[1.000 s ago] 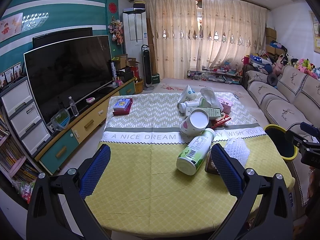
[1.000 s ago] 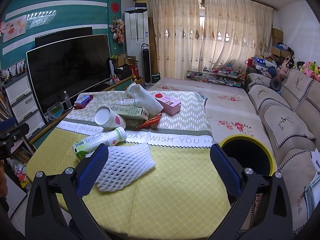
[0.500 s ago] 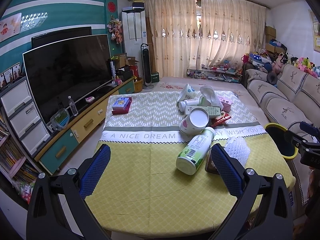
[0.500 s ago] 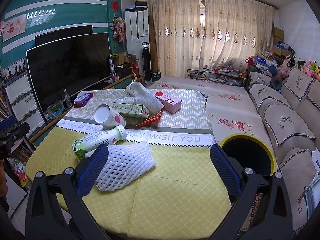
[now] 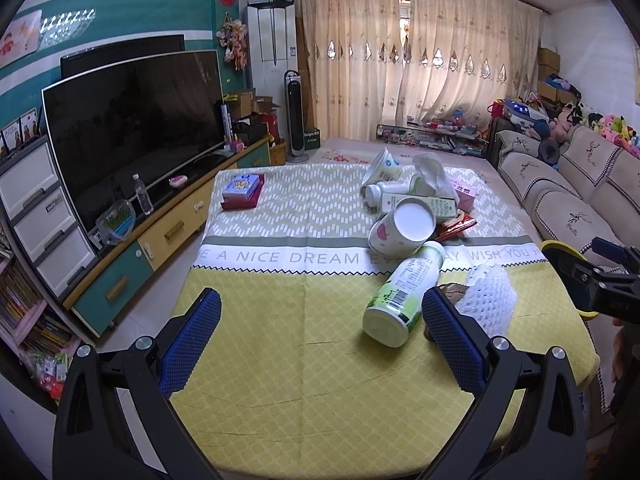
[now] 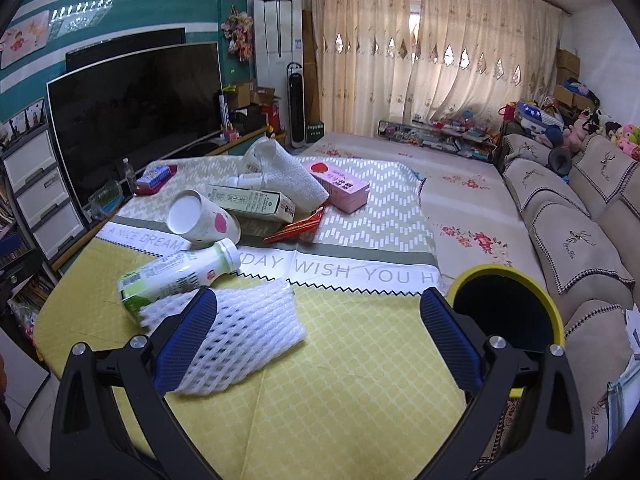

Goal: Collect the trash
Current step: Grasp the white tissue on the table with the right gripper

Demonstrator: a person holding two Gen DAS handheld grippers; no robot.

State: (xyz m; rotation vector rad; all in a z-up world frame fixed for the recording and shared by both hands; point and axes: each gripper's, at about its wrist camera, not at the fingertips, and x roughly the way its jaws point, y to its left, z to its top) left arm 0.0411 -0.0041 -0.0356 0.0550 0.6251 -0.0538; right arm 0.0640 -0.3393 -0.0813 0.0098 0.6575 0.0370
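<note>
Trash lies on the yellow-and-green tablecloth (image 5: pixel 280 360): a green-white bottle (image 5: pixel 404 292) on its side, a white foam net (image 6: pixel 248 332), a white paper cup (image 5: pixel 404 228), a green carton (image 6: pixel 256 202), a pink box (image 6: pixel 340 186) and a red wrapper (image 6: pixel 298 226). A yellow-rimmed black bin (image 6: pixel 504 308) stands beside the table on the right. My left gripper (image 5: pixel 320 336) is open and empty above the near table. My right gripper (image 6: pixel 318 332) is open and empty; its left finger is over the foam net.
A red book stack (image 5: pixel 242 190) lies at the table's far left. A TV (image 5: pixel 132 120) on a low cabinet stands left. A sofa (image 6: pixel 580 220) runs along the right. A floral mat (image 6: pixel 460 208) covers the floor beyond.
Both views have moved slightly forward toward the table. No object has shifted.
</note>
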